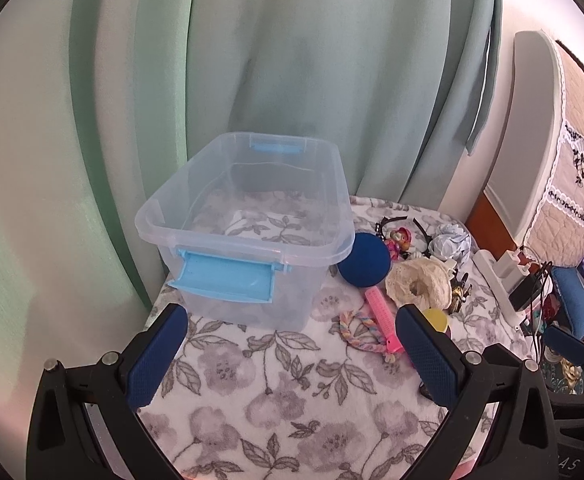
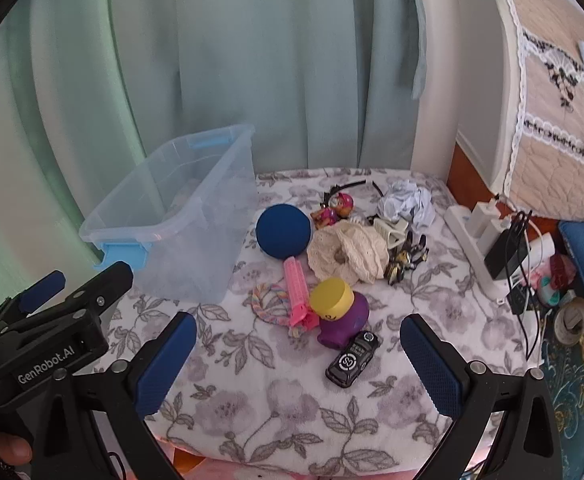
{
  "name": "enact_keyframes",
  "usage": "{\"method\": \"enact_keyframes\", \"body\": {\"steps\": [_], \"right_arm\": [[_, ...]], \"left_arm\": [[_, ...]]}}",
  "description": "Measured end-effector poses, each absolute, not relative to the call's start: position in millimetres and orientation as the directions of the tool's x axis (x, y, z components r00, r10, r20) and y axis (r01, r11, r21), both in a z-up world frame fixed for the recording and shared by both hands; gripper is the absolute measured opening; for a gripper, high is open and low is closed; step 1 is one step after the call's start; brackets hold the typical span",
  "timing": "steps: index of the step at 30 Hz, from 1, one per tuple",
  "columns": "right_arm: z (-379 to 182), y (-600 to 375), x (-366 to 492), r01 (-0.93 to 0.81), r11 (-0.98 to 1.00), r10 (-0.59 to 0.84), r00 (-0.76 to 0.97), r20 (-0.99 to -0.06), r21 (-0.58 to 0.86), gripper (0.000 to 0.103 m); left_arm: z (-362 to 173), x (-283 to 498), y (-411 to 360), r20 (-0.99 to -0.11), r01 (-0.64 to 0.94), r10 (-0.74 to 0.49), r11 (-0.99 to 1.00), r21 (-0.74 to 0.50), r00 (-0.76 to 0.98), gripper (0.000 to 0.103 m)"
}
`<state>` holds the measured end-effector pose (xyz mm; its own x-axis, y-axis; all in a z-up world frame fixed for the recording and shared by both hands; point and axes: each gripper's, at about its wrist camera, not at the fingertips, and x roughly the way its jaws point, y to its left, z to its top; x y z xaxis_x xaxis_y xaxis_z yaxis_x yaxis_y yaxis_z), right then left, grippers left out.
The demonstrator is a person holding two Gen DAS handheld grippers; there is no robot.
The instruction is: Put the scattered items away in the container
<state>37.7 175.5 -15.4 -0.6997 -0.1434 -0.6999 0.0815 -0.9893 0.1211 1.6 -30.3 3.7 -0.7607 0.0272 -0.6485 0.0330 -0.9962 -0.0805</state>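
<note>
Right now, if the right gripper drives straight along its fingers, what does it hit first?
Probably the small black toy car, lying between the open right gripper and the purple toy with yellow cap just beyond. Depth is uncertain.

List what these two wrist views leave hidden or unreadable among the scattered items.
- Left wrist view: the purple toy shows only its yellow cap, behind the left claw finger.
- Right wrist view: the clear bin floor is blurred by frosted walls.
- Both: the dark clips are too small.
</note>
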Motion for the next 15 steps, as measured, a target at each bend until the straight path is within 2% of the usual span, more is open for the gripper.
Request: {"method": "enact_keyframes", "body": {"steps": [11, 15], "right_arm": [[-47, 202, 28, 0.052, -0.986, -0.159, -0.59, -0.792, 0.159, 0.101], [-12, 231, 21, 0.035, -0.999, -0.053, -0.652, -0.756, 0.041, 0.1]], "left_arm": [[-32, -14, -10, -0.737, 0.0, 0.088, -0.993, -0.119, -0.671, 0.103], [-34, -18, -4, -0.744, -0.009, 0.086, -0.994, -0.106, -0.663, 0.103]]}}
